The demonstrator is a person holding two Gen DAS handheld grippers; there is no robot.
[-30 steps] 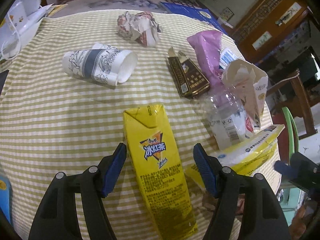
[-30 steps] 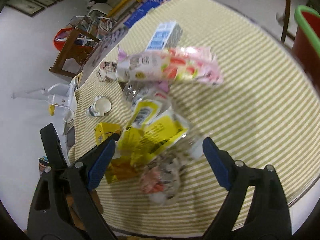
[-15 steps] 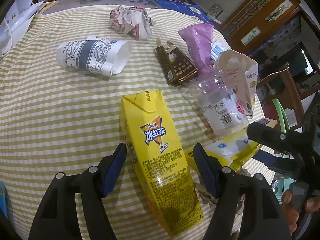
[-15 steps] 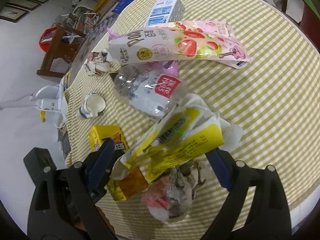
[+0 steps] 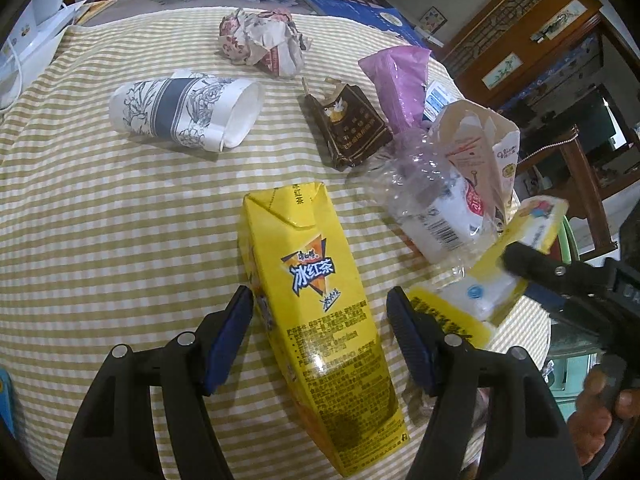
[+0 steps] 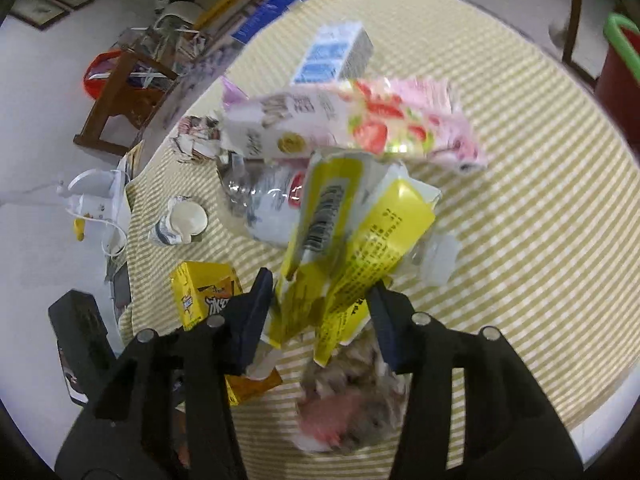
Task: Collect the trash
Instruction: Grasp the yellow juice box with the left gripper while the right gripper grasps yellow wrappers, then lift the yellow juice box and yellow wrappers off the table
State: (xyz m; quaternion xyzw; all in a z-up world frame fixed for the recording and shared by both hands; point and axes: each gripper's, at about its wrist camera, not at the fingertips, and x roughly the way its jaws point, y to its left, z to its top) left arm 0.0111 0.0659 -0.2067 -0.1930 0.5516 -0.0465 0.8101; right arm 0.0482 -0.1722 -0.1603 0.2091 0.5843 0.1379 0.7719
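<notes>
A yellow iced-tea carton lies on the striped table between the fingers of my left gripper. The jaws are open, the left pad touching the carton and the right pad a little apart. My right gripper is shut on a yellow and white wrapper and holds it lifted off the table. The same wrapper shows in the left wrist view, with the right gripper's finger on it. The carton also shows in the right wrist view.
On the table lie a paper cup, crumpled paper, a brown packet, a purple bag, a crushed clear bottle and a strawberry snack box. A crumpled wad lies under the right gripper. A red bin stands beyond the table edge.
My right gripper has closed on the yellow wrapper and lifted it. My left gripper has edged forward around the carton, which has shifted slightly.
</notes>
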